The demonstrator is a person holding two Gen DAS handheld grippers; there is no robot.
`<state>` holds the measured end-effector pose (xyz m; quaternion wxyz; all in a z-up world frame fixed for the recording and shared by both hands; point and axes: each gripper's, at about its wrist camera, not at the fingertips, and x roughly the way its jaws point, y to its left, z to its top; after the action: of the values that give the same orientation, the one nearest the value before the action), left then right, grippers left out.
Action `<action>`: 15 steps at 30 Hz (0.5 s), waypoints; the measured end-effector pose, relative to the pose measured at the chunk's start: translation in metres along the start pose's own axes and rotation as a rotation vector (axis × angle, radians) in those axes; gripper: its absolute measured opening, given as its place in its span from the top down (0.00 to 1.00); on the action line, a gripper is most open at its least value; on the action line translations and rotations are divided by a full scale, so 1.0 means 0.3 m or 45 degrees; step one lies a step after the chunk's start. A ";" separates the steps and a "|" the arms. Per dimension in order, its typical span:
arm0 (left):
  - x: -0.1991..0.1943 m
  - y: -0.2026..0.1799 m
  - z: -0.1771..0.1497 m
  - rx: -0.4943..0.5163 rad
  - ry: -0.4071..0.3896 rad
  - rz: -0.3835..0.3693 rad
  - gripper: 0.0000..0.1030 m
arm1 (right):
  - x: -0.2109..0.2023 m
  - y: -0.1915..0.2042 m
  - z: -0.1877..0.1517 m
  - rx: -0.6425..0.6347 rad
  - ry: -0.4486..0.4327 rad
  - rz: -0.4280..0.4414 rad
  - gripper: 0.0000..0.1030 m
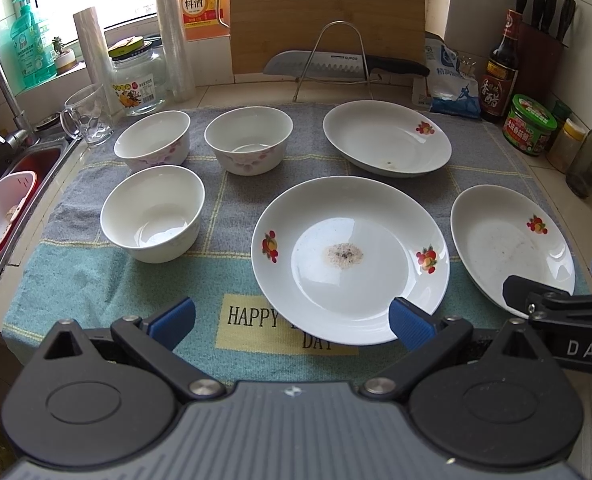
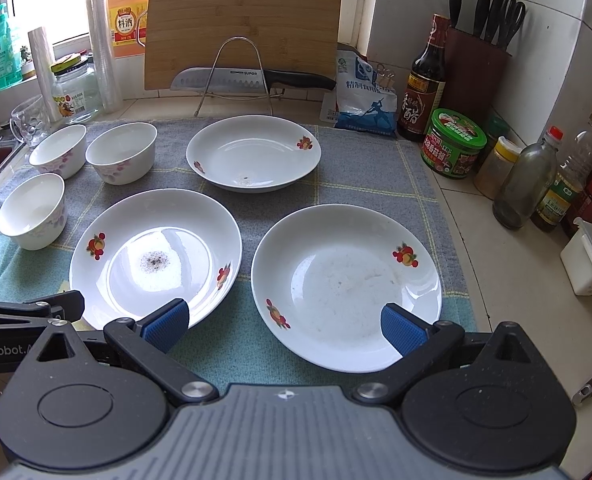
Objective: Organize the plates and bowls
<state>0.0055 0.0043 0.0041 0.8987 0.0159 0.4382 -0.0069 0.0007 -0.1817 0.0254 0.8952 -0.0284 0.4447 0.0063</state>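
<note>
Left wrist view is showing the left hand-held gripper [image 1: 292,322] gaping empty over the near rim of the middle plate [image 1: 350,260]; the right hand-held gripper [image 2: 284,324] is likewise gaping at the right plate [image 2: 346,286]. 3 plates and 3 bowls [image 1: 152,212] are lying apart on the towel [image 1: 96,280]. Glazed rims are likely slipping from a shallow pinch, spilling the residue [image 1: 343,256].

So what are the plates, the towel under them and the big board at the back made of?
The plates look like glazed ceramic: white, shiny, window glare, printed fruit. The towel looks like woven terry cloth: fuzzy, matte, checked lines. The board looks like bamboo or wood: tan strips with grain, though I can't be sure which.
</note>
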 end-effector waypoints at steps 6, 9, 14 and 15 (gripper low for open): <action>0.003 0.004 0.005 0.006 -0.005 -0.013 0.01 | 0.002 0.001 -0.004 0.003 -0.002 -0.006 0.00; 0.004 0.007 0.008 0.013 -0.008 -0.023 0.01 | -0.001 0.002 0.015 0.004 -0.006 -0.012 0.00; 0.009 0.016 0.020 0.035 -0.020 -0.052 0.01 | -0.011 0.005 0.011 0.012 -0.016 -0.035 0.00; 0.011 0.018 0.023 0.039 -0.023 -0.059 0.01 | -0.009 0.011 0.011 0.013 -0.017 -0.040 0.00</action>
<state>0.0131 0.0095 0.0060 0.9019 0.0194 0.4301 -0.0347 0.0015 -0.1782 0.0294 0.8982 -0.0307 0.4384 -0.0097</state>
